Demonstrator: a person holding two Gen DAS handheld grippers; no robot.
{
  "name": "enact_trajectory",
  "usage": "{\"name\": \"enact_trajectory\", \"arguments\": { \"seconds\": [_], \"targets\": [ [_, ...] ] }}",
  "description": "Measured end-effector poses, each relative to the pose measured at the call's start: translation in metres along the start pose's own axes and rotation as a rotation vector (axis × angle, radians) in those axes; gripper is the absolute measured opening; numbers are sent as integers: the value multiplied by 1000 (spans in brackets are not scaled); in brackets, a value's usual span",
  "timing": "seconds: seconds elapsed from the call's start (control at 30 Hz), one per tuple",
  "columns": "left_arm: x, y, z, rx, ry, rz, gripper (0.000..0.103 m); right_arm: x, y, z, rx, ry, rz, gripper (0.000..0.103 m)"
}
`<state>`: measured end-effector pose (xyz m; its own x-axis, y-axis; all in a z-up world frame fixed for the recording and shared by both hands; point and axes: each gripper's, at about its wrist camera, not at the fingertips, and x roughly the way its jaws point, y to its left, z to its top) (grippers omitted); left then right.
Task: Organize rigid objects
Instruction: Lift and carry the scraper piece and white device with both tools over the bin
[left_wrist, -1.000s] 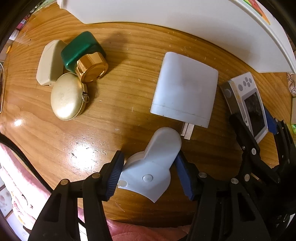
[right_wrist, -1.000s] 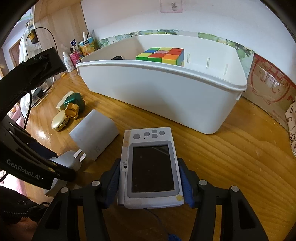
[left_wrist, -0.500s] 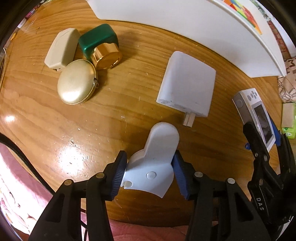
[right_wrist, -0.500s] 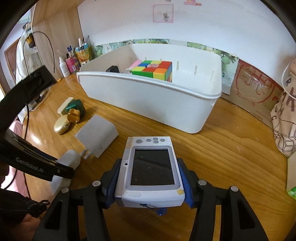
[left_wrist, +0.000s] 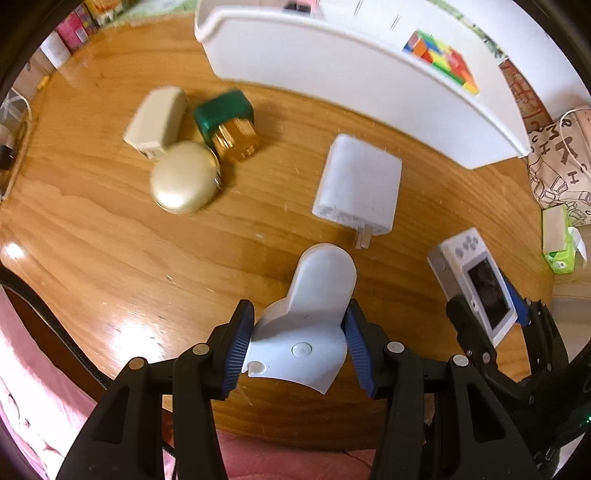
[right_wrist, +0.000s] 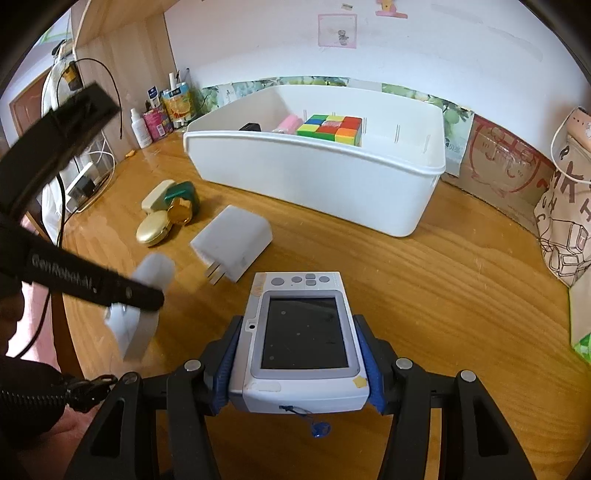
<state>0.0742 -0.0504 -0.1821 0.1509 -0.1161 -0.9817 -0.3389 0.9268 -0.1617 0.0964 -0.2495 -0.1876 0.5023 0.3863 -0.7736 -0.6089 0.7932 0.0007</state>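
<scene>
My left gripper (left_wrist: 300, 345) is shut on a pale blue-white plastic holder (left_wrist: 314, 317) and holds it above the wooden table; the holder also shows in the right wrist view (right_wrist: 142, 302). My right gripper (right_wrist: 297, 363) is shut on a small white handheld game console (right_wrist: 301, 332) with a dark screen, also seen in the left wrist view (left_wrist: 476, 284). A white bin (right_wrist: 332, 184) stands at the back holding a colourful cube (right_wrist: 330, 129). A white plug adapter (left_wrist: 356, 190) lies flat between the bin and the grippers.
A beige case (left_wrist: 155, 122), a green bottle with a gold cap (left_wrist: 229, 123) and a gold oval compact (left_wrist: 183, 182) lie clustered at the left. Small bottles (right_wrist: 159, 118) stand at the back left. A printed bag (right_wrist: 565, 221) and a green tissue pack (left_wrist: 559, 245) are at the right.
Both grippers have risen and drawn back from the table with their objects held. The bin's inside and more of the table have come into view.
</scene>
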Motion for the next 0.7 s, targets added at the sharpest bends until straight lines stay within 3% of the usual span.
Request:
{"name": "enact_trajectory", "arguments": {
  "seconds": [0.33,0.53,0.7],
  "targets": [
    [-47,24,-16,60,-183,-24,53,-14,6,-1,51,-17,-3,57],
    [-64,35,-4,97,-279,-74,53,-22,4,13,105,-55,1,57],
    [-80,13,16,126,-377,-113,53,-27,0,34,153,-102,14,57]
  ]
}}
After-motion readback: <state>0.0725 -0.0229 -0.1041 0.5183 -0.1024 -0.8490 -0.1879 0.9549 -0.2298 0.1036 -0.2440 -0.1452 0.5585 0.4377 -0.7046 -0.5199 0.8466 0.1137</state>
